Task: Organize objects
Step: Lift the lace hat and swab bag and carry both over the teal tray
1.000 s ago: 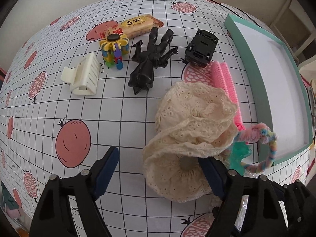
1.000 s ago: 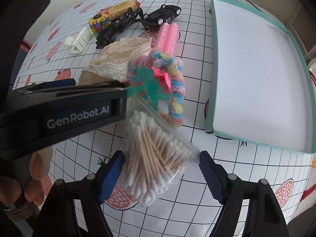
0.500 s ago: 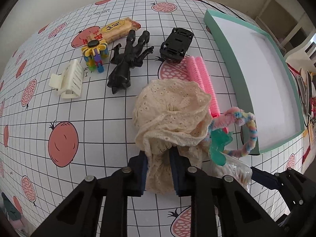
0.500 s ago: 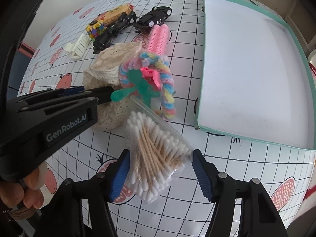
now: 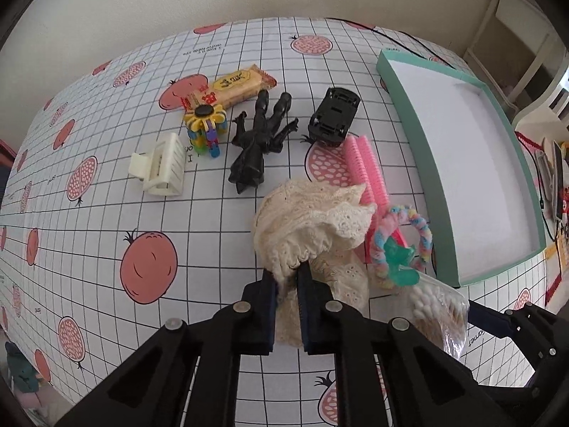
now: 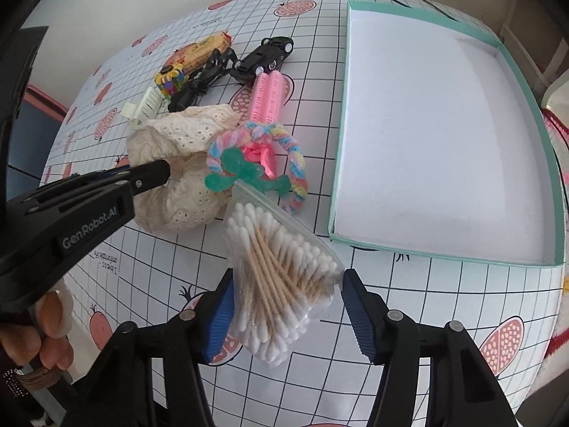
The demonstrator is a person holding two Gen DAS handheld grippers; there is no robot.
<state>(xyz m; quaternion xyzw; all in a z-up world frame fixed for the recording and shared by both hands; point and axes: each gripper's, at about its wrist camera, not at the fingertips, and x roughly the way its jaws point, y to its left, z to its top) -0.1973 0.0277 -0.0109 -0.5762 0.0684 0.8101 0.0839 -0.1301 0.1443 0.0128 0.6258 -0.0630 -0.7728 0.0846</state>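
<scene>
My left gripper (image 5: 287,277) is shut on a fold of the cream lace cloth (image 5: 313,213), which is bunched up above its fingers. From the right wrist view, the left gripper (image 6: 156,174) bites the cream lace cloth (image 6: 185,135) from the left. My right gripper (image 6: 288,284) is shut on a clear bag of cotton swabs (image 6: 281,259), with a blue pad pressing each side. The same bag of cotton swabs (image 5: 434,302) shows in the left wrist view, beside the right gripper (image 5: 498,320). A teal box (image 6: 341,163) with a white floor lies to the right.
Pink hair rollers (image 5: 366,167), a pastel pipe-cleaner ring (image 5: 423,227) and a green rubbery toy (image 5: 398,259) lie against the cloth. Farther back are a black toy car (image 5: 334,114), black figure (image 5: 259,138), white hair clip (image 5: 160,167), colourful fidget toy (image 5: 206,124) and snack bar (image 5: 231,87).
My left gripper went from wide open to shut on the lace cloth and gathered it up. My right gripper's fingers narrowed onto the swab bag.
</scene>
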